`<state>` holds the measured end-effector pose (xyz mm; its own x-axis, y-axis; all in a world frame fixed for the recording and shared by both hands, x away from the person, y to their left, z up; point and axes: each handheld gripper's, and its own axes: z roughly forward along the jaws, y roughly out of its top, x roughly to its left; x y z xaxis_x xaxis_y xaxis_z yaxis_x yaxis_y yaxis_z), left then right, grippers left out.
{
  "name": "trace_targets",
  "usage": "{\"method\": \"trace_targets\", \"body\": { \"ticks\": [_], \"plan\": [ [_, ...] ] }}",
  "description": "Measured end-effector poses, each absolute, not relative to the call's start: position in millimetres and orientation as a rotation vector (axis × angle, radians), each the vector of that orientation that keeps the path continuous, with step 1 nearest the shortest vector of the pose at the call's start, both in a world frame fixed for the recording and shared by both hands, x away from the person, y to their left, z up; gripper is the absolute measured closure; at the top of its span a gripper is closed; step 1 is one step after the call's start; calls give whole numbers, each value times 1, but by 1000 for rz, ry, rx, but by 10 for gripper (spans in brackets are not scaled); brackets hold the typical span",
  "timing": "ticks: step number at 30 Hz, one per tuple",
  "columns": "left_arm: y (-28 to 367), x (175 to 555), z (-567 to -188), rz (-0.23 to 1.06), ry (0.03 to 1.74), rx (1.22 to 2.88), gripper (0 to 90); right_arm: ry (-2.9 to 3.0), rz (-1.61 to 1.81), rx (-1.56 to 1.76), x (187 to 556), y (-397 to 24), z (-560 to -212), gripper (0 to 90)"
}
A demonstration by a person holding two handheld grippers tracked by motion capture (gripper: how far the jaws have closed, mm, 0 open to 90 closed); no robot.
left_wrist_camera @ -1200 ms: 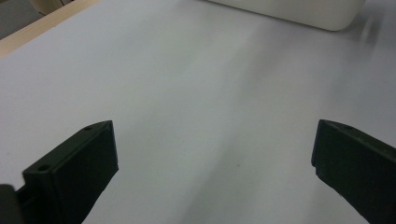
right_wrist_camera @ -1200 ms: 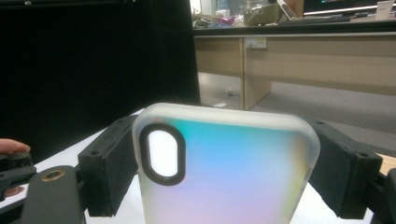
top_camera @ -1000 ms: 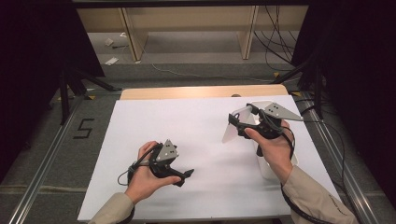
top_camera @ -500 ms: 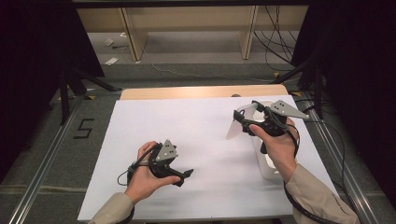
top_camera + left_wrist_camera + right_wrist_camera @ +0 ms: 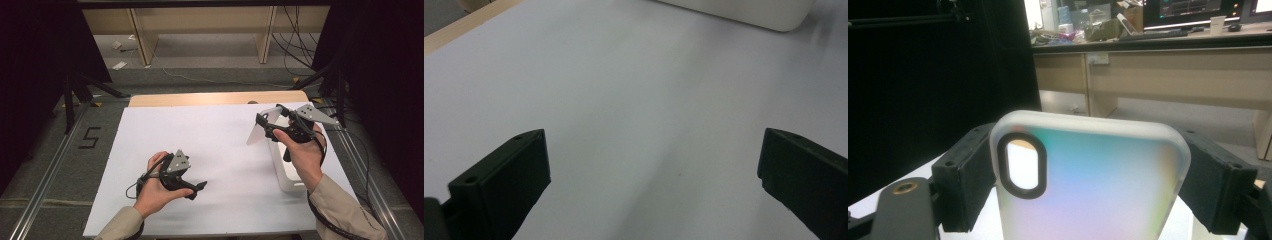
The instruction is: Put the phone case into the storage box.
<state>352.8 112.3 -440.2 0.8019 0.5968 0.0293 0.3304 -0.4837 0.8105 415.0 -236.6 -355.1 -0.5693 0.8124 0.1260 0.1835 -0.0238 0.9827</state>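
A frosted, translucent phone case with a black-rimmed camera cutout stands upright between my right gripper's jaws, which press on its two long edges. In the high view my right gripper holds the phone case in the air above the right side of the white table sheet, its jaws pointing left. My left gripper rests low on the sheet at the front left, jaws pointing right. In the left gripper view its jaws stand wide apart over bare white sheet with nothing between them.
A white open box stands on the sheet under the right hand; its rounded edge is at the top of the left gripper view. Beyond the table's wooden far edge lie floor, cables and desk legs.
The right hand has drifted slightly to the right with the phone case still in its jaws. The left hand has stayed put.
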Motion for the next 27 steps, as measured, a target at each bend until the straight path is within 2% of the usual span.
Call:
{"method": "trace_targets", "body": {
  "ticks": [27],
  "plan": [
    [113,353,-440,390,687,2112,0,1659,1622,1092,420,-264,-346,184]
  ]
}}
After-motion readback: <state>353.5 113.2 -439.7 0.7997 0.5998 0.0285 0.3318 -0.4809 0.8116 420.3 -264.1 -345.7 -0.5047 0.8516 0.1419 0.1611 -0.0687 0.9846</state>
